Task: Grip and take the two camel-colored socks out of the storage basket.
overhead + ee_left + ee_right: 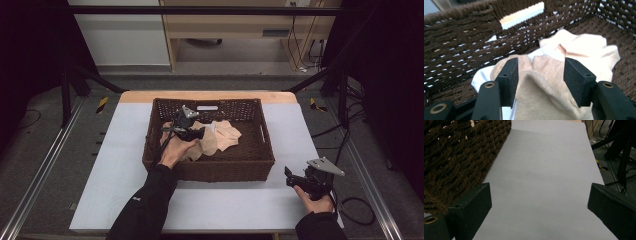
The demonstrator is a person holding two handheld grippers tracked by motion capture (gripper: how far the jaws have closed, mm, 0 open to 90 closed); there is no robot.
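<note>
- Woven dark-brown wicker makes up the basket [207, 170], the largest thing on the pale grey surface [100, 170]; it holds a loose heap of beige cloth [549, 82] with a white layer under it.
- The beige cloth lies on the basket floor toward the far wall, a raised fold of it running up between the two pads of the left tool [540, 80].
- The left tool reaches down into the basket, its jaws apart and partly closed in around that fold; whether the pads already touch the fabric is hard to tell, and they do not seem to pinch it.
- To do this step well, I judge the jaws should take only the top beige layer at the fold and clamp firmly before any lift, staying off the wicker wall.
- The right tool [291, 177] rests low over the surface beside the basket's near right corner, jaws wide apart, nothing between them.
</note>
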